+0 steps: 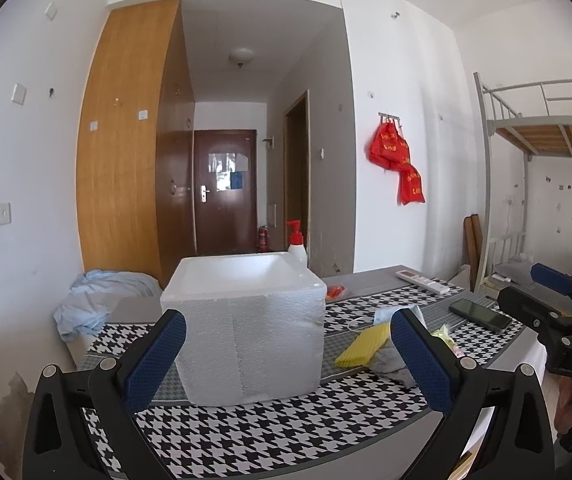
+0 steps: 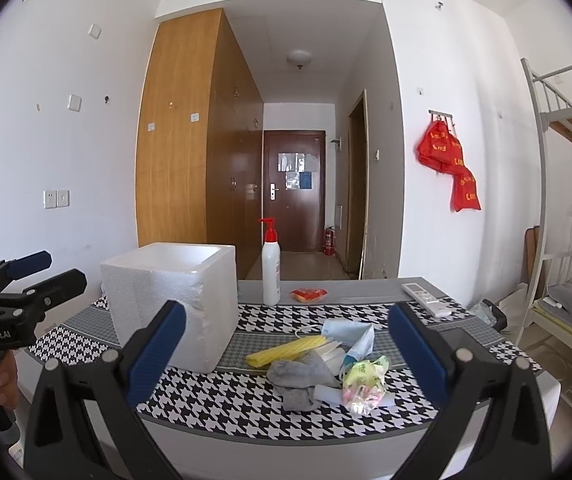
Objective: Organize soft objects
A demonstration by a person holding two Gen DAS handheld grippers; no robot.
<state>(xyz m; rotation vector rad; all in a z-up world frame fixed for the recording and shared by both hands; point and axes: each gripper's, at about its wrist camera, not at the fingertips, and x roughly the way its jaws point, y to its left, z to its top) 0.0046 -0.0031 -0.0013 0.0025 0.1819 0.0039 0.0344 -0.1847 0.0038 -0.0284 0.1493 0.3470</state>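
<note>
A white foam box (image 1: 245, 320) (image 2: 173, 300) stands open-topped on the houndstooth table. Beside it lies a pile of soft things: a yellow cloth (image 2: 286, 350) (image 1: 362, 344), a grey sock (image 2: 302, 376), a blue face mask (image 2: 350, 334) and a crinkly green-yellow packet (image 2: 364, 380). My left gripper (image 1: 288, 320) is open, its blue pads straddling the box from the near side, apart from it. Above the pile, my right gripper (image 2: 286, 316) hangs open with nothing in it. Each gripper shows at the edge of the other's view, the right gripper (image 1: 558, 300) and the left gripper (image 2: 45, 272).
A red-capped pump bottle (image 2: 271, 268), a small red packet (image 2: 308, 294), a white remote (image 2: 426, 299) and a black phone (image 1: 480, 314) sit on the table (image 2: 245, 408). Light blue cloth (image 1: 93, 300) lies heaped at the table's left. A bunk bed (image 2: 566, 200) stands right.
</note>
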